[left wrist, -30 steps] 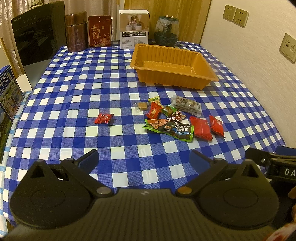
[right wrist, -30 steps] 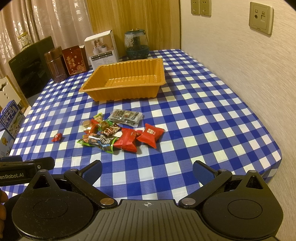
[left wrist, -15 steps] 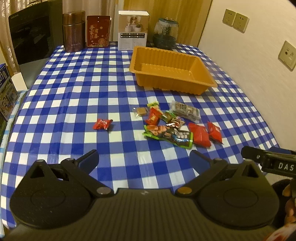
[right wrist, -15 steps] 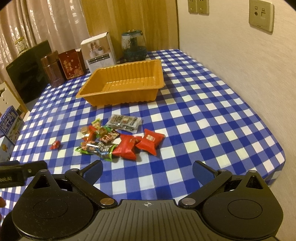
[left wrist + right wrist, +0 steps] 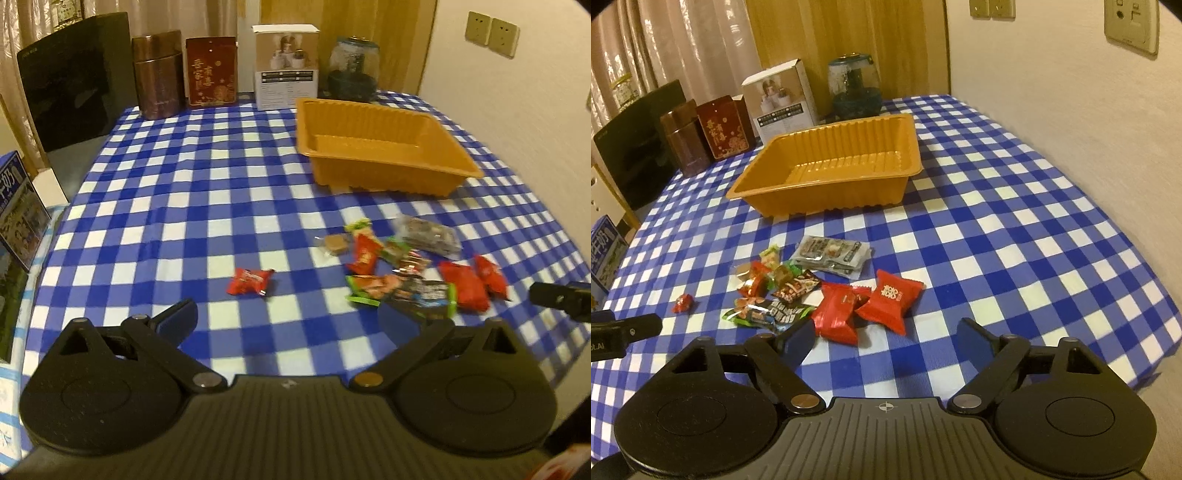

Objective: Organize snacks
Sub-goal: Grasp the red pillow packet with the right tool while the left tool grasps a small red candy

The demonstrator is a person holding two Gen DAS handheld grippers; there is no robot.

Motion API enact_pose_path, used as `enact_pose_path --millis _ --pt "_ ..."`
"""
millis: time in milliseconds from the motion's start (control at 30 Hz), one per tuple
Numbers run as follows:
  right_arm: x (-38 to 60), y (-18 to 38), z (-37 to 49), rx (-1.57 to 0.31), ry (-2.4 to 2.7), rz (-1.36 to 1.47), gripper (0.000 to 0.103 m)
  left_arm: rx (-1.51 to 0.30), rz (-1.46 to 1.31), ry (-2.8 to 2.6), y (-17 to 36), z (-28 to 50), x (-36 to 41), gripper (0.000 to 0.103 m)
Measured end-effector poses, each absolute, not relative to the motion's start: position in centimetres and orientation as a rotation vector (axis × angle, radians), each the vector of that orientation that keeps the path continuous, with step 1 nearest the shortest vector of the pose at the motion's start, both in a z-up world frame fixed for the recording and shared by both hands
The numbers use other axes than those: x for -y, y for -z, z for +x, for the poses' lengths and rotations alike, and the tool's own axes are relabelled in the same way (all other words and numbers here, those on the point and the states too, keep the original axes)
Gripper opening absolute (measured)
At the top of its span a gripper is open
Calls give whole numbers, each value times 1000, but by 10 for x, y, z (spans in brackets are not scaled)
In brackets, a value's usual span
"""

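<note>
An empty orange tray (image 5: 384, 168) (image 5: 831, 199) sits on the blue checked cloth. In front of it lies a pile of snack packets (image 5: 402, 273) (image 5: 798, 284). Two red packets (image 5: 890, 301) (image 5: 834, 310) lie at its right edge, and a small red candy (image 5: 251, 281) (image 5: 683, 302) lies apart to the left. My left gripper (image 5: 288, 319) hovers open above the cloth, just short of the small candy, with nothing between its fingers. My right gripper (image 5: 886, 343) hangs just before the red packets; its jaws are closing and nothing sits between them.
At the back stand a brown canister (image 5: 157, 74), a red box (image 5: 210, 70), a white box (image 5: 286, 64) and a glass jar (image 5: 352, 70). A black panel (image 5: 74, 77) and a blue carton (image 5: 16, 214) stand at the left. A wall runs along the right.
Both grippers have moved forward and down toward the snacks, which now look larger. The right gripper's fingers stand closer together than before.
</note>
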State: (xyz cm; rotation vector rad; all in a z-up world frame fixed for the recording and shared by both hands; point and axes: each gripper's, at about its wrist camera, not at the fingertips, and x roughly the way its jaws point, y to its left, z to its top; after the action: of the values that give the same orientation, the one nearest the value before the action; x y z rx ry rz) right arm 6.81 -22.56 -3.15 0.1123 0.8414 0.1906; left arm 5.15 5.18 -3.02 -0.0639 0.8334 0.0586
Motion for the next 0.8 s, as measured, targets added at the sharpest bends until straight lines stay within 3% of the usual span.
enact_pose_path --millis 200,367,800 --pt "226 46 86 -834 -168 110 82 -841 -58 -82 49 69 -69 103" --pt "233 61 104 -862 -162 153 65 -860 -44 -62 63 79 -75 103" --pt "227 81 135 -916 -156 218 47 -872 -60 -70 79 97 -86 103"
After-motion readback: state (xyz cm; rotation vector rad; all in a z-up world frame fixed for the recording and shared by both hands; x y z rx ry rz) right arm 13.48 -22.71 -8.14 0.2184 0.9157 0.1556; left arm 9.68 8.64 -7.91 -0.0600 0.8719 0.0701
